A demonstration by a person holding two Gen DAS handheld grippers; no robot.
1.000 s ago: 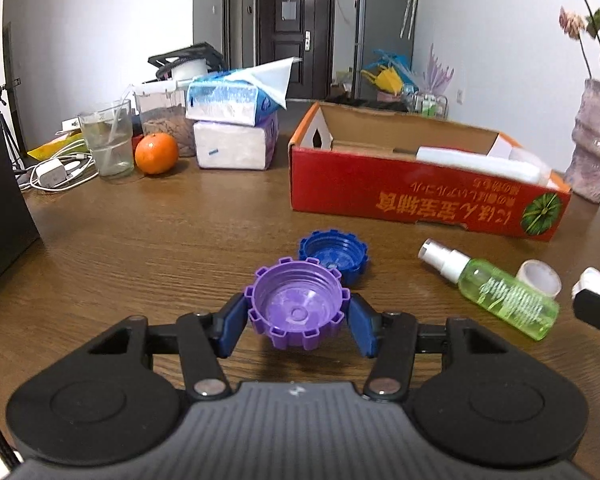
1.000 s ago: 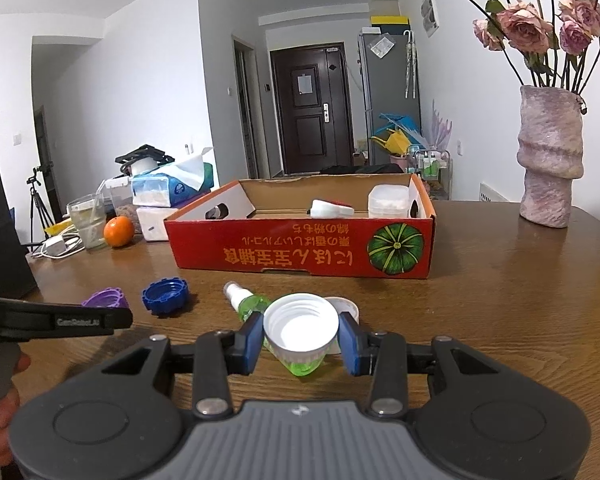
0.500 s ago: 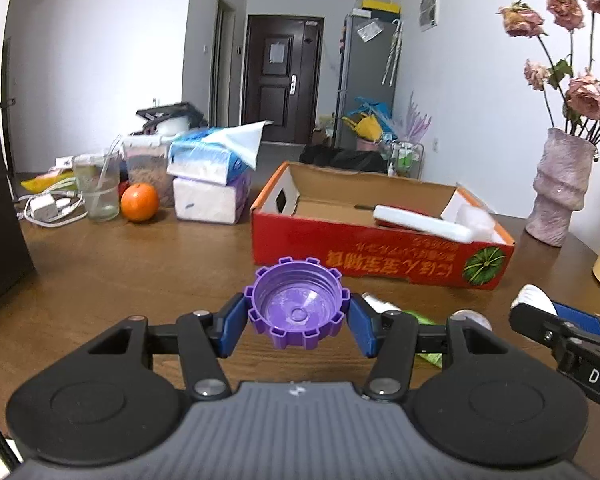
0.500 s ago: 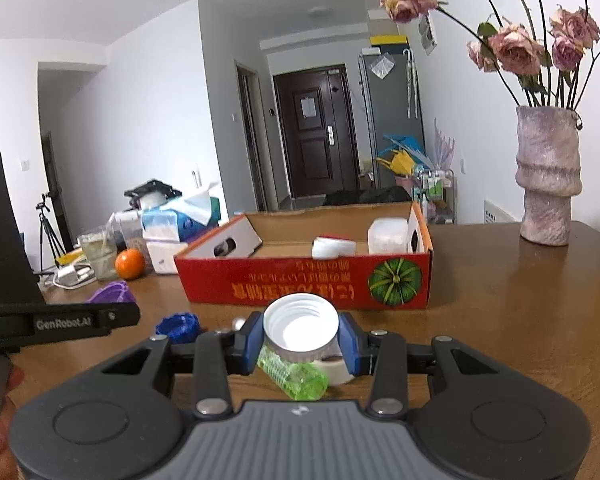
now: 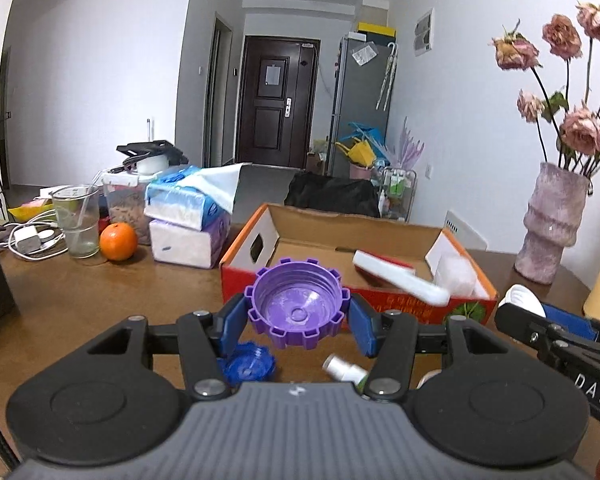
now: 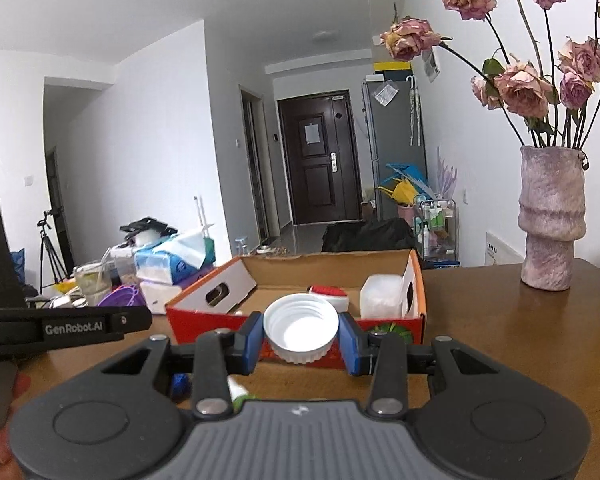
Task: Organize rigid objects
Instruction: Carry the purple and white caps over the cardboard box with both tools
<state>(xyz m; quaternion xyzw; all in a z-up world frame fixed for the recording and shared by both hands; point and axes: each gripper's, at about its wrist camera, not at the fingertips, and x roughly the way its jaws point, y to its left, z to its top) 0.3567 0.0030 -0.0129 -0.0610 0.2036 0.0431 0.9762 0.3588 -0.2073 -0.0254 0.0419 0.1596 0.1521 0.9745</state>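
Note:
My left gripper (image 5: 298, 318) is shut on a purple toothed cap (image 5: 298, 304), held in the air just in front of the red cardboard box (image 5: 380, 304). My right gripper (image 6: 301, 338) is shut on a white screw cap (image 6: 301, 330), raised before the same red box (image 6: 220, 316). Inside the box lie a white and red bottle (image 5: 400, 278) and a white tub (image 6: 382, 296). A blue cap (image 5: 246, 368) and a green spray bottle (image 5: 346, 368) rest on the table below the left gripper, partly hidden by it.
An orange (image 5: 118, 242), a glass (image 5: 78, 226), tissue packs (image 5: 188, 218) and cables sit at the back left of the brown table (image 5: 100, 300). A pink vase (image 6: 550, 220) with dried roses stands at the right. A hand (image 6: 8, 420) holds the left gripper's handle.
Both grippers have risen off the table with their caps and tilted up; the box interior now shows behind them, and the blue cap and spray bottle have dropped low in both views.

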